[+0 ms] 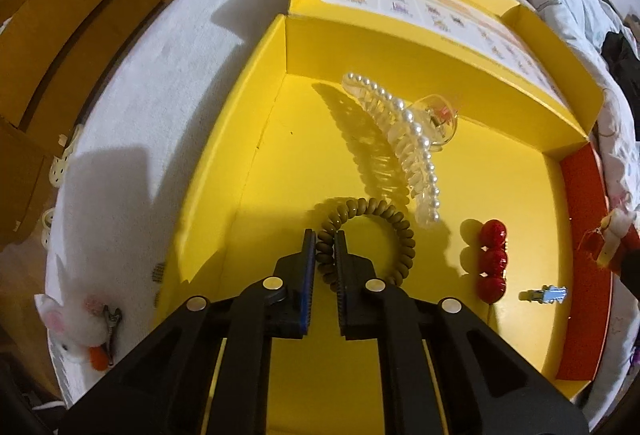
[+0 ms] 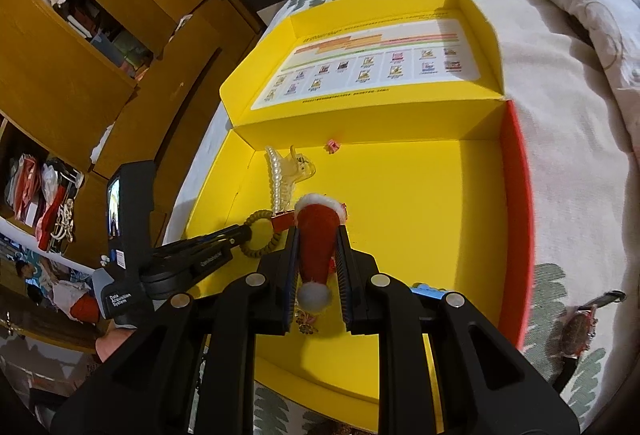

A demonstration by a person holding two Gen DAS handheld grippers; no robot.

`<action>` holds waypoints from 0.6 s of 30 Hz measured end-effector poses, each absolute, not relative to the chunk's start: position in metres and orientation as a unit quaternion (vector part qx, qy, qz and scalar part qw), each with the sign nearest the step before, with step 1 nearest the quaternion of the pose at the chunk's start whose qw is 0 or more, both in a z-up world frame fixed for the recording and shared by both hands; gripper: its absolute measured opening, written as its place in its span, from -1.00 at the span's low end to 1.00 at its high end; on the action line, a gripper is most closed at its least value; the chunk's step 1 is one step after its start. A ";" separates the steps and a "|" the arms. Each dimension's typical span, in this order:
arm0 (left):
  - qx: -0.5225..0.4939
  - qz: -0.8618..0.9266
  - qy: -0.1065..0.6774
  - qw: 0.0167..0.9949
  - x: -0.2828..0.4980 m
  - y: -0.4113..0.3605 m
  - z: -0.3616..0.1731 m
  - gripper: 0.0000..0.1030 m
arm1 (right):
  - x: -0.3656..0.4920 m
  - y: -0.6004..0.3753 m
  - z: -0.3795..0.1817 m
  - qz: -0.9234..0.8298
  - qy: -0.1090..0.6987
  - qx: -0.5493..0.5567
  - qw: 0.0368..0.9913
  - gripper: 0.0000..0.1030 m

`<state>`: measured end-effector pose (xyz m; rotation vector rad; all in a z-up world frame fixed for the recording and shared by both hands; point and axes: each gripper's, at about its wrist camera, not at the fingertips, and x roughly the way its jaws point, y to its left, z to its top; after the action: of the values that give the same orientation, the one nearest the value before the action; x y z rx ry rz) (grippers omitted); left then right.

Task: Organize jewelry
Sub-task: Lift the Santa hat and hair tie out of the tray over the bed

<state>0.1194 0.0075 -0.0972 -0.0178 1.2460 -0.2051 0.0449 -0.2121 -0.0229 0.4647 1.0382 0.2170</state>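
With both loads over the yellow cardboard box, we've got our left gripper pinching the olive spiral hair tie and right gripper clamping the red Santa-hat clip; next: spread and drop.

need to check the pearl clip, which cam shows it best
The left wrist view: the pearl clip lies unobstructed in the yellow box, its pearl row and clear teeth visible end to end. In the right wrist view it is smaller, farther off, its near end hidden behind the Santa hat.
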 end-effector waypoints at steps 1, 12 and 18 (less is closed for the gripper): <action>-0.010 -0.099 0.579 0.809 0.118 0.011 -0.092 -0.82 | 0.042 -0.216 -0.020 0.101 0.488 0.222 0.838 -0.63; -0.021 -0.141 0.546 0.826 0.075 0.026 -0.044 -0.82 | -0.014 -0.253 0.012 0.071 0.461 0.232 0.854 -0.63; 0.005 -0.168 0.536 0.827 0.022 0.027 -0.033 -0.82 | -0.082 -0.289 0.013 0.026 0.452 0.249 0.856 -0.63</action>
<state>0.0219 0.0269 -0.0325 0.0097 1.1386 -0.3572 -0.0820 -0.2891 0.0131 0.5226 0.9503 0.0544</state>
